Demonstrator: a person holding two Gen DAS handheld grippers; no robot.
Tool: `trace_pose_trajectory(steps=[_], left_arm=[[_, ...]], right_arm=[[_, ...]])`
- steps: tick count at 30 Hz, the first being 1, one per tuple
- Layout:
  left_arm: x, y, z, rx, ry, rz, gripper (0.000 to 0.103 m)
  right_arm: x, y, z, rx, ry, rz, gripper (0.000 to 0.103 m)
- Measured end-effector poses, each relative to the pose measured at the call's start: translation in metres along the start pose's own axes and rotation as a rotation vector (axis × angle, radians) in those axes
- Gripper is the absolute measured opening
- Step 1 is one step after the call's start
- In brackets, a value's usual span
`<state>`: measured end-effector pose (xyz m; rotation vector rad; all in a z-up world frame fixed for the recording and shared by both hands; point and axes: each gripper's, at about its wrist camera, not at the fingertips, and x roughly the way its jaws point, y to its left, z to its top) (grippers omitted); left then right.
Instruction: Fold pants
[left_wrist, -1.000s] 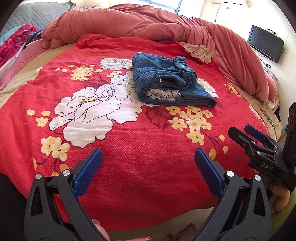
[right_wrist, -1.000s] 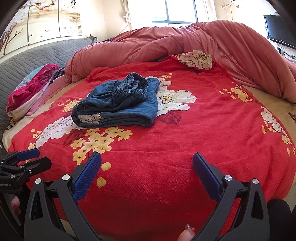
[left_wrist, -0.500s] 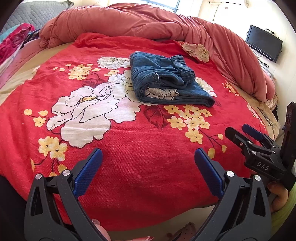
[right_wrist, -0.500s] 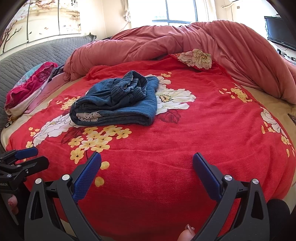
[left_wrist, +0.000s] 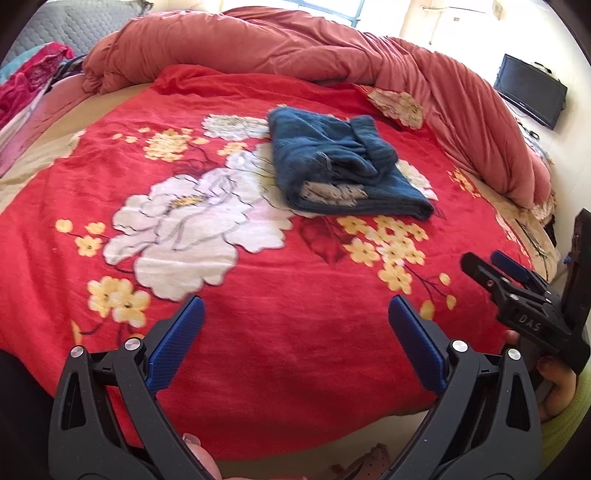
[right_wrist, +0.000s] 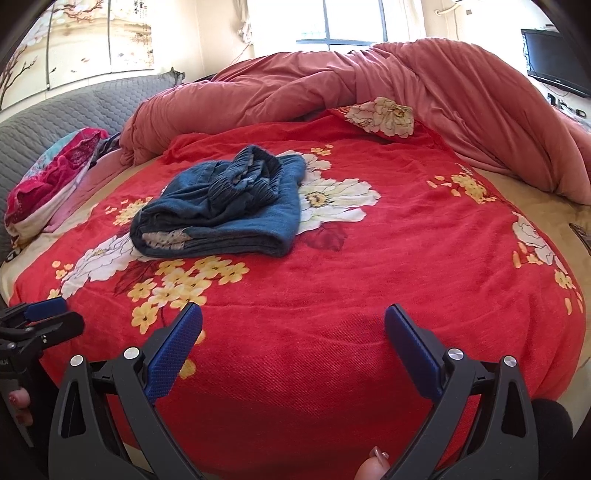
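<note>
the pants (left_wrist: 343, 170) lie on the far middle part of the red flowered blanket (left_wrist: 258, 350), already gathered into a thick, rather square bundle of dark blue denim, with the ribbed elastic waistband (right_wrist: 243, 184) bunched on top and a pale lace-like trim (left_wrist: 330, 192) showing at the near edge. both grippers hang over the near edge of the bed, well apart from the bundle and touching nothing. the left gripper (left_wrist: 295, 325) has its blue textured pads (left_wrist: 177, 336) spread wide and empty, and the right gripper (right_wrist: 293, 332) is spread the same way, also with nothing between the fingers. from the left gripper the bundle lies ahead and a little to the right; from the right gripper it lies ahead and to the left – so it sits roughly between the two, and neither seems clearly nearer (the fisheye bending makes this hard to judge). the long fold edge of the bundle runs left to right along its near side. the denim looks heavy and stiff enough to keep its folds, while the blanket under it is soft and plush, with big white and small yellow flowers. a pink-brown quilt (right_wrist: 406, 81) is heaped behind – it is far from the work. i judge the folding is nearly or fully done, though the waistband on top is still untidy.
</note>
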<state>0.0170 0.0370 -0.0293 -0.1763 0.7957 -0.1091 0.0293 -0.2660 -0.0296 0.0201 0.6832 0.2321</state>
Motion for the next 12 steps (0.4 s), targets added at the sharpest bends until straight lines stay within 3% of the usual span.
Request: trace_pose_trajectory(steps=[3, 7, 10, 12], left_arm=[[-0.005, 0.024, 0.014, -0.047, -0.028, 0.050, 0.094], [0.009, 0.088, 0.053, -0.145, 0.006, 0.204, 0.094], [0.031, 0.151, 0.087, -0.218, 0.038, 0.381, 0.094], [0.048, 0.188, 0.107, -0.266, 0.072, 0.455, 0.094]], right_arm=[[-0.002, -0.017, 0.012, 0.027, -0.002, -0.034, 0.098], [0.002, -0.064, 0.041, 0.066, -0.007, -0.177, 0.098], [0.018, -0.126, 0.067, 0.147, 0.018, -0.298, 0.098], [0.038, -0.178, 0.084, 0.223, 0.071, -0.375, 0.098]])
